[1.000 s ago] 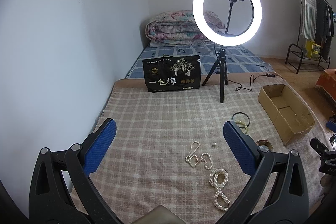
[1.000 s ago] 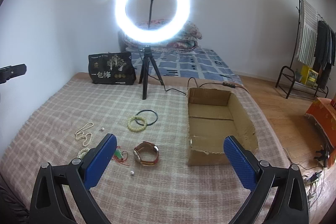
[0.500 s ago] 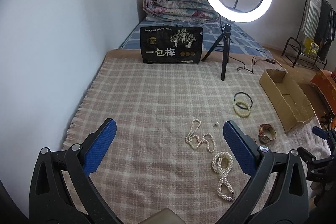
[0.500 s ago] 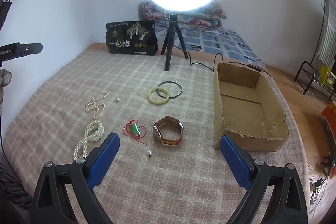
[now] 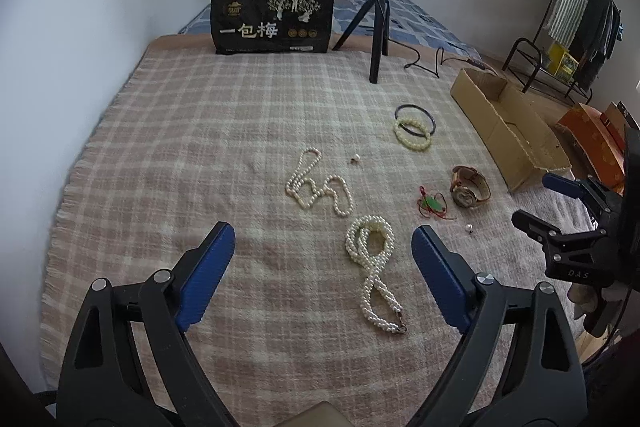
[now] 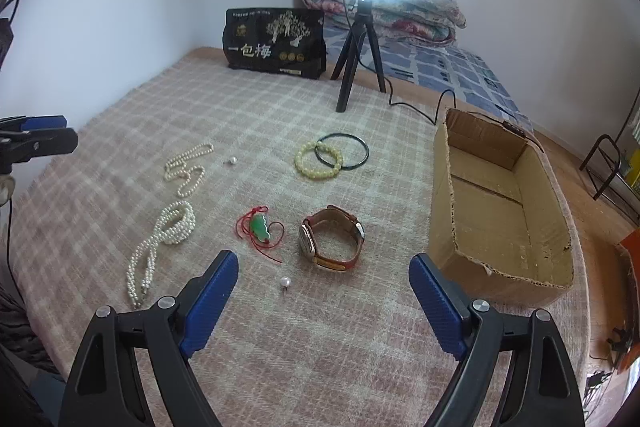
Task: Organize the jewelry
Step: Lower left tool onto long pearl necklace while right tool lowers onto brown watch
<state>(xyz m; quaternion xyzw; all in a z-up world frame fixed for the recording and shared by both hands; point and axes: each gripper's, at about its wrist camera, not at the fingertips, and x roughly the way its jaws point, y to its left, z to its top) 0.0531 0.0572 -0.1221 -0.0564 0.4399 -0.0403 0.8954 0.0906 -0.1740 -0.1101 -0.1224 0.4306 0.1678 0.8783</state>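
Note:
Jewelry lies scattered on a checked blanket (image 5: 200,147). In the left wrist view my left gripper (image 5: 324,259) hovers over a thick twisted pearl necklace (image 5: 374,267); its jaws are closing with nothing between them. A thinner pearl strand (image 5: 316,185) lies beyond it. In the right wrist view my right gripper (image 6: 324,287), jaws closing and empty, hangs over a brown-strapped watch (image 6: 332,239), a green pendant on red cord (image 6: 261,229) and a loose pearl (image 6: 285,282). A yellow bead bracelet (image 6: 318,161) overlaps a black bangle (image 6: 344,155). The open cardboard box (image 6: 500,211) stands right.
A ring light on a black tripod (image 6: 356,59) and a black printed bag (image 6: 276,43) stand at the blanket's far edge, with a cable (image 6: 420,107) trailing to the box. A second loose pearl (image 6: 232,160) lies by the thin strand. Folded quilts and a clothes rack (image 5: 576,27) lie beyond.
Both grippers have dropped toward the blanket and tilted downward, so the jewelry looks larger and nearer. Both pairs of jaws have narrowed a little. Nothing on the blanket has moved.

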